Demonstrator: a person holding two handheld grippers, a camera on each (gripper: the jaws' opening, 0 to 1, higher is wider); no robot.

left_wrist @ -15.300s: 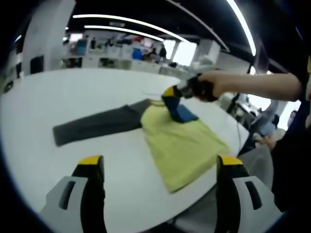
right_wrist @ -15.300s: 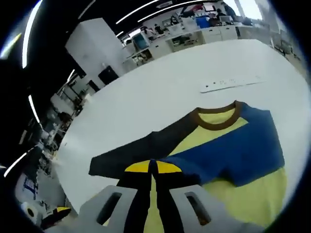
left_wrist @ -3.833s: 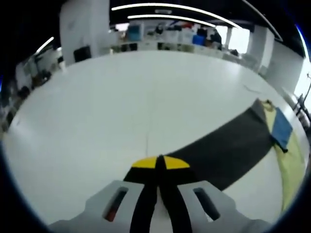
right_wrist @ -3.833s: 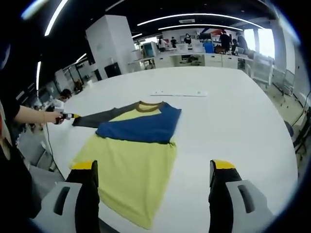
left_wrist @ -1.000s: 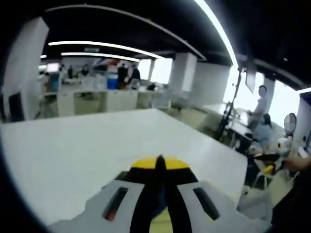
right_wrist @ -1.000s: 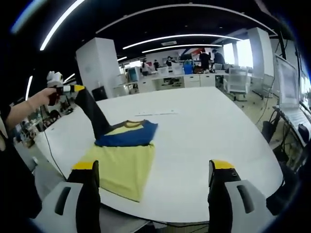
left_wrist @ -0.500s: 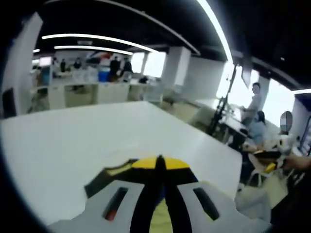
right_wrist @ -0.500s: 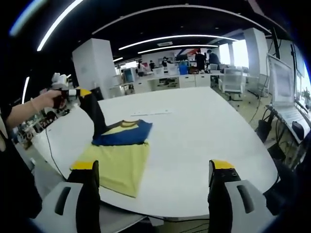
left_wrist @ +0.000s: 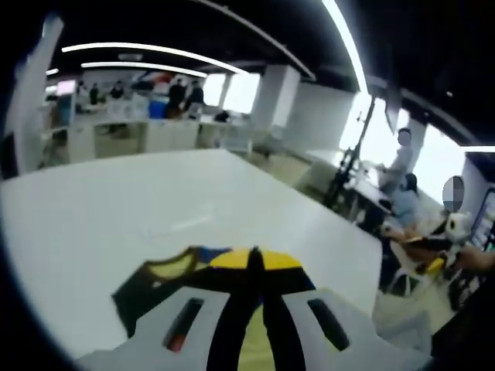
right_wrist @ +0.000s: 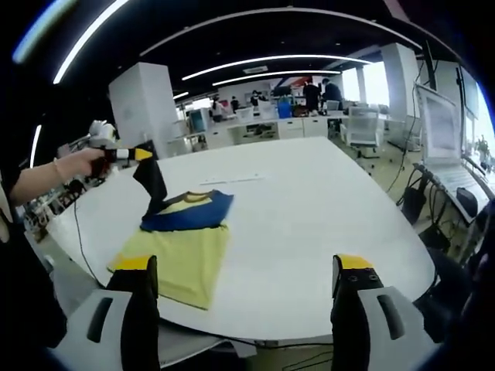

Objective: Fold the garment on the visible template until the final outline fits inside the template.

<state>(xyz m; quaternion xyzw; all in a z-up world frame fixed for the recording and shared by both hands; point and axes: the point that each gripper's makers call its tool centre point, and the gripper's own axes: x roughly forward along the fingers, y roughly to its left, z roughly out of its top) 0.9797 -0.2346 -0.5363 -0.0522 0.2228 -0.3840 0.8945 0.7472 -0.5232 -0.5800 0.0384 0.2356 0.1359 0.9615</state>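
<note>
In the right gripper view the right tongs [right_wrist: 244, 290] stand wide open and empty at 6 o'clock above the near rounded edge of the smooth white worktop [right_wrist: 325, 216]. Toward 9 o'clock, the soft yellow-and-blue garment [right_wrist: 179, 239] lies flat near that edge. The left tongs [right_wrist: 141, 154] are clamped on its dark sleeve [right_wrist: 155, 188], lifted above the collar, with broad bare worktop stretching away toward 1 o'clock.

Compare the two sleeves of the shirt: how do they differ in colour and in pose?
The dark grey sleeve is lifted off the table, pinched in the left gripper; the blue sleeve lies folded flat across the yellow body. Both belong to one shirt.
</note>
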